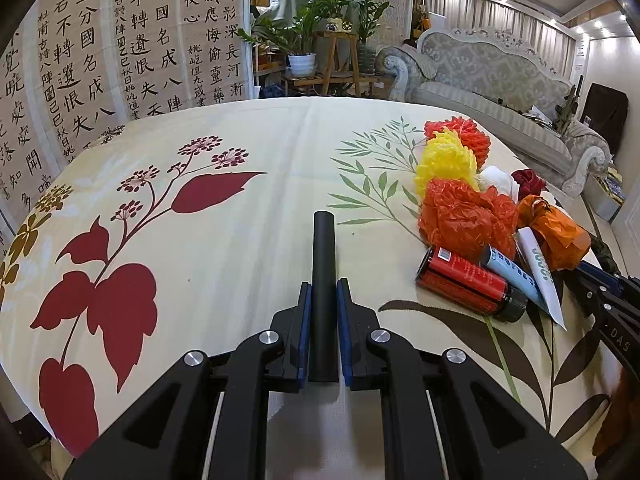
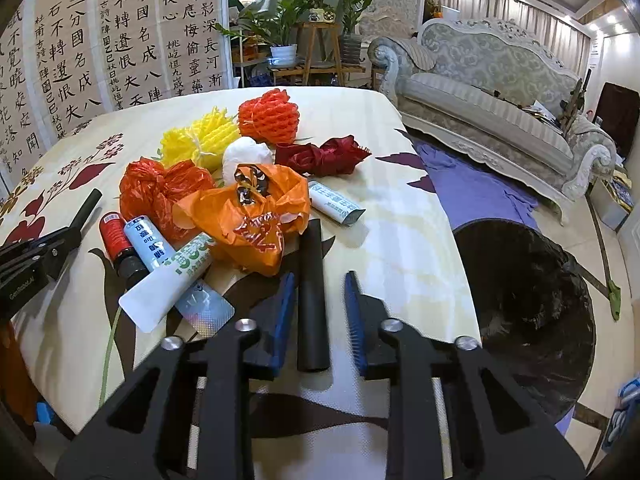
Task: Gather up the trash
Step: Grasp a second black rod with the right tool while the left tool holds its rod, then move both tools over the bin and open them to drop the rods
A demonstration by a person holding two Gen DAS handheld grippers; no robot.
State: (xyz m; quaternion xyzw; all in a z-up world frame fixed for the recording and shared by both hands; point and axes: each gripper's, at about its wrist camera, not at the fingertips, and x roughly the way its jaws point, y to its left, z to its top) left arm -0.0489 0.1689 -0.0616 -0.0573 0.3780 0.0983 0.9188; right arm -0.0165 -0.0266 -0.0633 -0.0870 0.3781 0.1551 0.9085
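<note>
Black-lined bin (image 2: 532, 300) beside table (image 2: 400, 220) — contents unclear.

Both tongs are built alike: the left tongs (image 1: 324, 304) and the right tongs (image 2: 318, 292) each have matte black, angular linkage arms with long cut-out slots, joined by round silver screw heads at the pivots. Each finger (image 1: 305, 320) carries a blue pad on its inner face, and the pads of the right pair look finely ribbed (image 2: 354, 320). A black cylindrical bar runs forward along the middle of each pair, and small white lettering marks the outer side of each body.
</note>
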